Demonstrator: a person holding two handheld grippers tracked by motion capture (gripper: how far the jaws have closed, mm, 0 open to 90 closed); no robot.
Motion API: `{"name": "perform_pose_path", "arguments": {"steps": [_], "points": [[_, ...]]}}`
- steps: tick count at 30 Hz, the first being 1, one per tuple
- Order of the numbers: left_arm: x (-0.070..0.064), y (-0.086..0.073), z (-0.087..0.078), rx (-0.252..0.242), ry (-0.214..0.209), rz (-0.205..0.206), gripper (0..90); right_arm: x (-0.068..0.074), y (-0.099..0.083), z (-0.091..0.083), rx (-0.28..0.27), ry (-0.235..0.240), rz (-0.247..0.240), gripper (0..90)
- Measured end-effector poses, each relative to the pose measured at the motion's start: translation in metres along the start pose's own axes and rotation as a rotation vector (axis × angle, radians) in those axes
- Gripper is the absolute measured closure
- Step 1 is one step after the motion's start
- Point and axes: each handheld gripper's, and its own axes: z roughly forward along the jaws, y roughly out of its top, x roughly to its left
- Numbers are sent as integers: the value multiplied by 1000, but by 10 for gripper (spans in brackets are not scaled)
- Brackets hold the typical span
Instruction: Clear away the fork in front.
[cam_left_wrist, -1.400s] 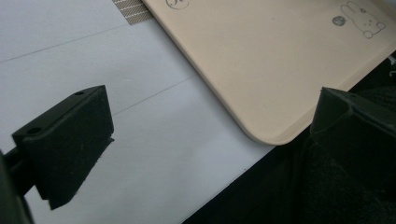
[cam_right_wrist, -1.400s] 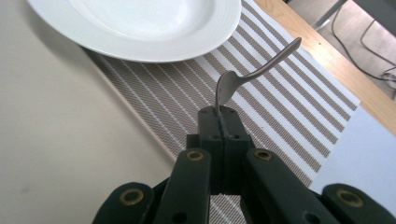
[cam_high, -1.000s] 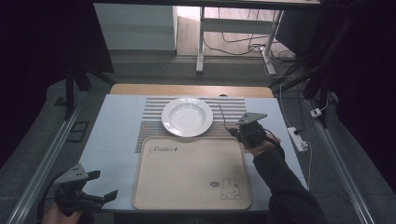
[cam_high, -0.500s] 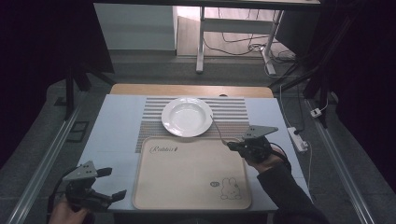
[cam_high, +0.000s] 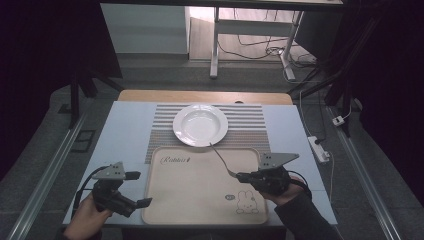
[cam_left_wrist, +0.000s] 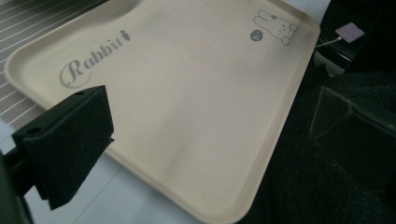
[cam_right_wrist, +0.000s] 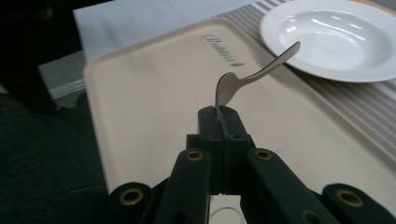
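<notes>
The right tool (cam_right_wrist: 218, 114) is clamped on a spoon (cam_right_wrist: 254, 77), whose handle reaches ahead of it over the tray (cam_high: 200, 200) toward the plate (cam_high: 200, 125). The left tool (cam_high: 132, 189) stands apart, left of the tray.

I count one spoon (cam_high: 220, 158), pinched in my right claw (cam_high: 243, 176) over the tray. One plate (cam_high: 200, 124) sits on the one striped mat (cam_high: 250, 131) toward the desk's far edge. One tray (cam_high: 200, 195) lies at the near edge. I hold two claws; my left (cam_high: 137, 189) grips nothing.
</notes>
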Motion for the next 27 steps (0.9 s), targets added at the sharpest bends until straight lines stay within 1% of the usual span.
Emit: {"name": "perform_pose_path", "arguments": {"steps": [1, 3, 4, 6, 7, 8, 10, 12, 13, 14, 15, 16, 17, 18, 19, 20, 21, 25, 27], "points": [[1, 4, 3, 1, -4, 13, 0, 2, 0, 0, -1, 12, 1, 900], [3, 9, 7, 6, -16, 27, 0, 7, -1, 1, 0, 38, 0, 900], [4, 13, 9, 8, -17, 37, 0, 9, -1, 2, -1, 46, -2, 900], [5, 19, 14, 21, -20, 59, 0, 15, -1, 3, 1, 77, -9, 900], [5, 22, 17, 26, -21, 71, 0, 15, -1, 3, 1, 77, -9, 900], [5, 26, 21, 36, -20, 88, 0, 20, -1, 4, -2, 101, -17, 900], [5, 31, 26, 53, -21, 106, 0, 23, -1, 4, -2, 120, -21, 900], [4, 36, 32, 73, -23, 132, 0, 25, -1, 5, 0, 127, -25, 900], [4, 39, 36, 84, -33, 148, 0, 27, -1, 6, 3, 135, -25, 900], [4, 41, 39, 88, -35, 159, 0, 30, -1, 7, 8, 156, -33, 900], [3, 43, 41, 93, -38, 168, 0, 30, -1, 7, 8, 156, -33, 900], [3, 45, 43, 99, -48, 181, 0, 33, -1, 9, 9, 170, -40, 900], [3, 48, 46, 105, -54, 193, 0, 33, -1, 9, 9, 170, -40, 900], [3, 50, 48, 115, -57, 210, 0, 35, 0, 9, 9, 176, -43, 900], [4, 53, 51, 128, -67, 239, 1, 36, 0, 9, 11, 184, -47, 900], [4, 55, 53, 131, -77, 258, 8, 38, 0, 10, 9, 199, -49, 900], [4, 56, 54, 133, -81, 271, 13, 40, 1, 11, 11, 212, -56, 900], [3, 65, 63, 152, -108, 323, 7, 42, 2, 12, 22, 230, -67, 900], [3, 68, 68, 167, -124, 350, 4, 44, 2, 13, 23, 256, -73, 900]]}}
